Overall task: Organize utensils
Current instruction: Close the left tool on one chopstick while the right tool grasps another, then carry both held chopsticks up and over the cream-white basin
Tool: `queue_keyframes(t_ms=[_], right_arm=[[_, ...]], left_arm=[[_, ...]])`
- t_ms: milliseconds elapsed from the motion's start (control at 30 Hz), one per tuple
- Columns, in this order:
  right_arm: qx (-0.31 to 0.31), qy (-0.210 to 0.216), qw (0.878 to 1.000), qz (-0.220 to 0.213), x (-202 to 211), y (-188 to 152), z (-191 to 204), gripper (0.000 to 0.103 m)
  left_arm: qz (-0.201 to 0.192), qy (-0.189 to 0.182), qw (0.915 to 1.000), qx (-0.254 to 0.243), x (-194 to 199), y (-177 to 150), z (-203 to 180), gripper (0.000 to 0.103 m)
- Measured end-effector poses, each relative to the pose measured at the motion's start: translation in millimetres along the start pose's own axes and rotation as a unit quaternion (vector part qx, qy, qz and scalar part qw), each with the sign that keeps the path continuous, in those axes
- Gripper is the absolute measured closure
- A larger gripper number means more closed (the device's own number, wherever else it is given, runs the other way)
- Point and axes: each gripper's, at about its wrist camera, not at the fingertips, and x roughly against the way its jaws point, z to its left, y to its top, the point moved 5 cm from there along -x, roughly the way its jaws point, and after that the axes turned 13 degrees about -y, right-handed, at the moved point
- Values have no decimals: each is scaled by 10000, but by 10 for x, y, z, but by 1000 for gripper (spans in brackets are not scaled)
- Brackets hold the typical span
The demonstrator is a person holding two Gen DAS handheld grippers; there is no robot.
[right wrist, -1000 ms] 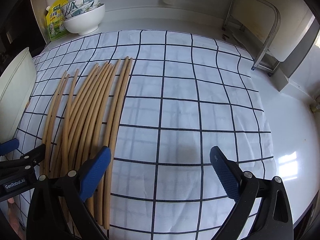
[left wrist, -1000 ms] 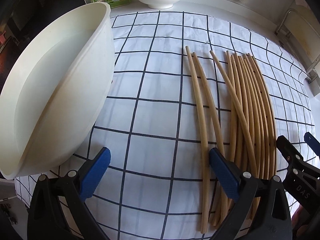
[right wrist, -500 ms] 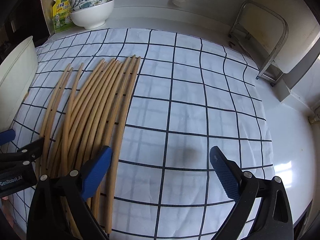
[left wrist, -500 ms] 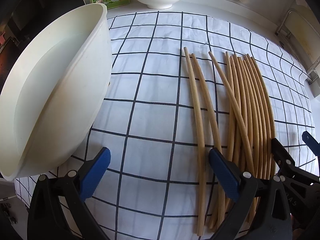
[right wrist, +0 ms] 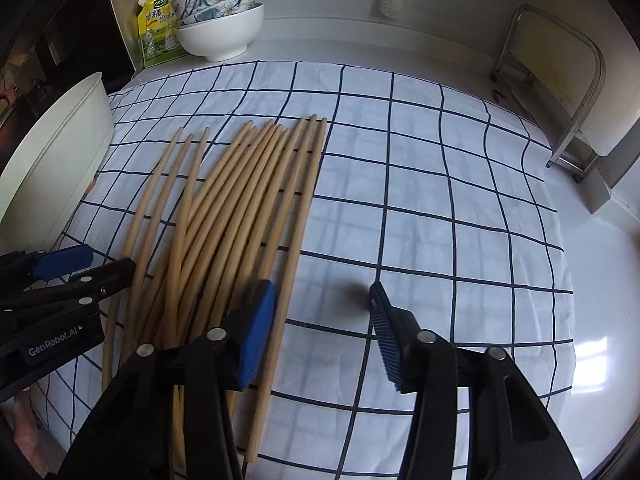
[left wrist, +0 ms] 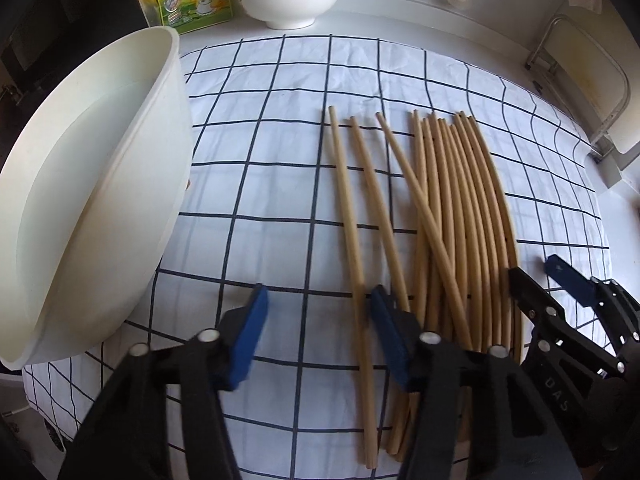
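Change: both of your grippers have just been closing; their jaws stand much nearer together than a second ago, and each view now takes in more of the back wall.
Left gripper (left wrist: 318, 328): jaws part-way apart over the cloth, pressing on nothing; the leftmost chopstick passes just inside the right pad.
Right gripper (right wrist: 322, 330): jaws part-way apart, only bare cloth between them; its left pad sits over the right edge of the bundle.
Chopsticks (left wrist: 452, 216): you have them lying flat on the checked cloth (left wrist: 280, 184), to the right of the white basin (left wrist: 80, 208).
Long axis: runs from your grippers away toward the white bowl (right wrist: 220, 36), ends roughly level, one stick crossing the others aslant.
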Motion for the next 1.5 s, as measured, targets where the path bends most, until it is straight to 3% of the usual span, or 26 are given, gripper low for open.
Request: queue_keyframes(t_ms=[33, 133, 167, 500, 800, 1000, 1167, 1333, 1500], right_arm=[[14, 19, 10000, -1, 2, 6, 18, 66], [15, -12, 10000, 22, 7, 22, 29, 97], [-3, 3, 10000, 55, 2, 27, 20, 97], [-564, 114, 9979, 297, 70, 1, -272, 97], [-858, 107, 9962, -65, 647, 265, -246, 97], [-724, 385, 9956, -445, 1024, 631, 319, 97], [-423, 751, 9942, -640, 1135, 973, 1043, 97], [-128, 1114, 9915, -656, 1124, 1189, 1779, 97], [58, 1320, 9904, -400, 979, 1271, 2325, 97]], left_arm=[[5, -48, 10000, -20, -1, 12, -23, 67], [49, -223, 9997, -66, -8, 40, -94, 92], [78, -251, 9996, -93, -11, 43, -118, 95], [142, -524, 9984, -161, 67, 153, -103, 96], [-278, -794, 9955, -426, 716, 407, -43, 96], [-853, -613, 9935, -440, 1265, 683, 398, 96], [-1071, -277, 9934, -309, 1517, 776, 1078, 96], [-1013, 87, 9946, -198, 1536, 802, 1778, 96], [-739, 214, 9968, -238, 1352, 838, 2217, 96]])
